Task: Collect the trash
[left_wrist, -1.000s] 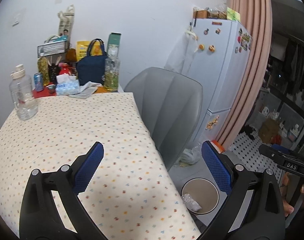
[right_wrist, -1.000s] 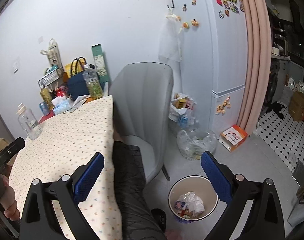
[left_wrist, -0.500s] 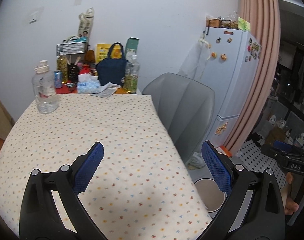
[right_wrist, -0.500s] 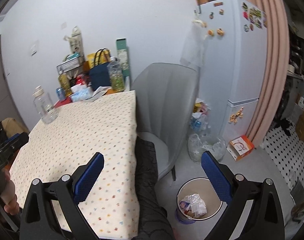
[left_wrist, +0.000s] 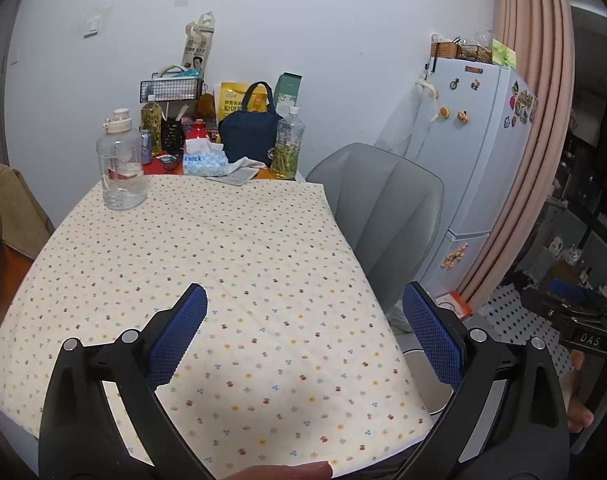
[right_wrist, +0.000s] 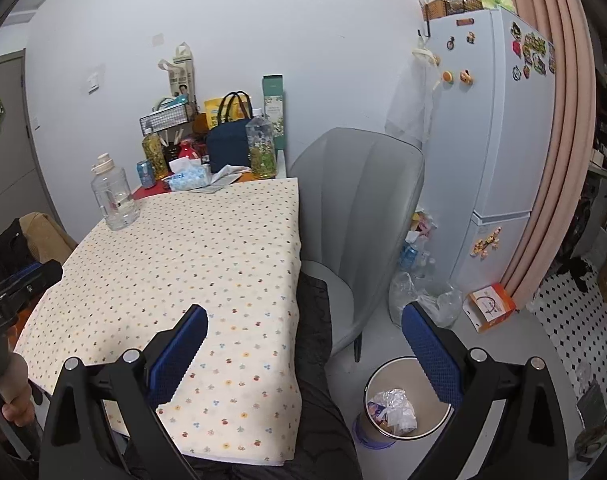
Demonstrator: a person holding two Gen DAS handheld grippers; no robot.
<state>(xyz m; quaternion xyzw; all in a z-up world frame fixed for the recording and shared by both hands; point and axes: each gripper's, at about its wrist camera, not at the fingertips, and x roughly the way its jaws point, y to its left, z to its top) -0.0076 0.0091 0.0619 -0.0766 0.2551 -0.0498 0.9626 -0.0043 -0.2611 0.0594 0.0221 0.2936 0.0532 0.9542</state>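
A round waste bin (right_wrist: 407, 398) stands on the floor right of the table, with crumpled plastic and wrappers (right_wrist: 391, 404) inside; only its rim (left_wrist: 431, 380) shows in the left wrist view. My left gripper (left_wrist: 303, 332) is open and empty above the near part of the table with the dotted cloth (left_wrist: 207, 264). My right gripper (right_wrist: 303, 350) is open and empty, over the table's right edge (right_wrist: 297, 280) and above the bin. The cloth's near part is bare.
At the table's far end stand a clear water jug (left_wrist: 121, 164), a tissue pack (left_wrist: 204, 160), a navy bag (left_wrist: 249, 132), a green-tea bottle (left_wrist: 288, 142) and cans. A grey chair (right_wrist: 359, 216), a fridge (right_wrist: 491, 140), plastic bags (right_wrist: 419, 296) and an orange box (right_wrist: 489, 306) are on the right.
Both grippers have risen and tilted up toward the table's far end. The bin has slid lower in both views. Both stay open.
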